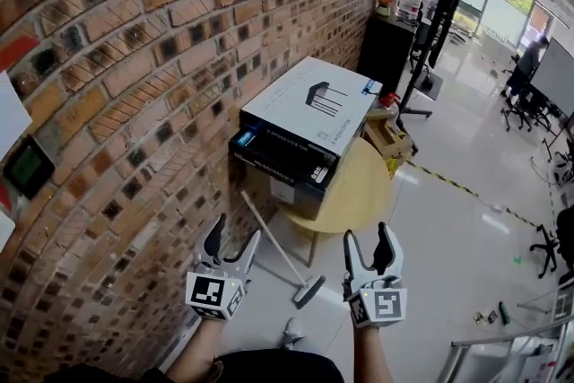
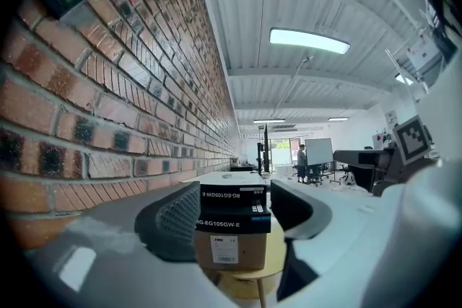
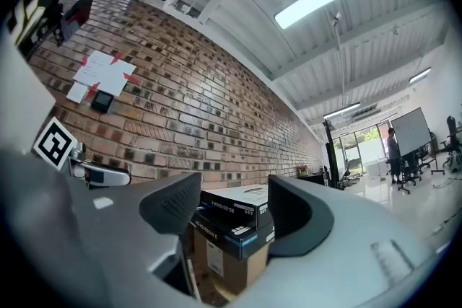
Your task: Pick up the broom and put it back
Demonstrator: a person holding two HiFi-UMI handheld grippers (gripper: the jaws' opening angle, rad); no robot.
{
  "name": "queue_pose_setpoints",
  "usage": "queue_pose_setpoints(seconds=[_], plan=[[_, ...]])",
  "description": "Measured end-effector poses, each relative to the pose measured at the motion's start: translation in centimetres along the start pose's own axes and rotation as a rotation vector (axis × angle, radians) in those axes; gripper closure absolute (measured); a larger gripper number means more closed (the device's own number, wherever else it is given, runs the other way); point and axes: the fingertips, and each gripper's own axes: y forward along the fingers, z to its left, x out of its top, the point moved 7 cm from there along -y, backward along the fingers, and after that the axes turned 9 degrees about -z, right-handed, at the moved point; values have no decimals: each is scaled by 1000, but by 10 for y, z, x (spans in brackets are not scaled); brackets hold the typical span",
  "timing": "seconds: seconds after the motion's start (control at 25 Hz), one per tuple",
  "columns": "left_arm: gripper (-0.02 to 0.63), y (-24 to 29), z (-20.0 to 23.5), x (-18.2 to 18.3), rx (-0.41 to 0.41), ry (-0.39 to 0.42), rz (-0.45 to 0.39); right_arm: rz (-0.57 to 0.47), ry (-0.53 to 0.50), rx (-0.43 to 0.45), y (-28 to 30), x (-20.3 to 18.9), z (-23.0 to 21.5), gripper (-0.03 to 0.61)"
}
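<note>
Left tongs [image 1: 235, 234] and right tongs [image 1: 369, 238] held open, empty, broom [image 1: 285, 254] laid on floor [image 1: 430, 229], black box [image 2: 232, 216] marked "EG105GW-E".

A brick wall [image 1: 134, 58] runs along the left, with a white paper [image 1: 11, 112] and a small dark device [image 1: 27, 166] fixed to it. Beside the wall a round wooden table [image 1: 363, 193] carries a cardboard box [image 1: 287, 195], a black box [image 1: 278, 159] on it and a white box [image 1: 309, 103] on top. Behind stands a black cabinet [image 1: 386, 49]. Striped tape [image 1: 457, 188] crosses the glossy floor.
</note>
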Motion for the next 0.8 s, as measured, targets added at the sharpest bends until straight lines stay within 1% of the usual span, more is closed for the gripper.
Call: queue_pose_setpoints(seconds=[0.08, 0.2, 0.28, 0.36, 0.48, 0.64, 0.8], plan=[[308, -21, 0, 5, -28, -2, -5, -1, -11, -14, -17, 7, 25, 291], [308, -58, -2, 6, -83, -18, 24, 32, -19, -59, -53, 13, 63, 291], [308, -83, 0, 8, -102, -27, 44, 53, -26, -76, -73, 20, 89, 291], [308, -110, 3, 9, -119, -23, 53, 52, -42, -96, -95, 28, 116, 291], [308, -146, 3, 7, -162, -43, 62, 91, -29, -184, -131, 39, 150, 290], [308, -180, 2, 18, -205, -69, 24, 145, -73, -199, -168, 39, 181, 290], [308, -191, -10, 35, -224, -56, -28, 139, -93, -205, -179, 57, 187, 290]])
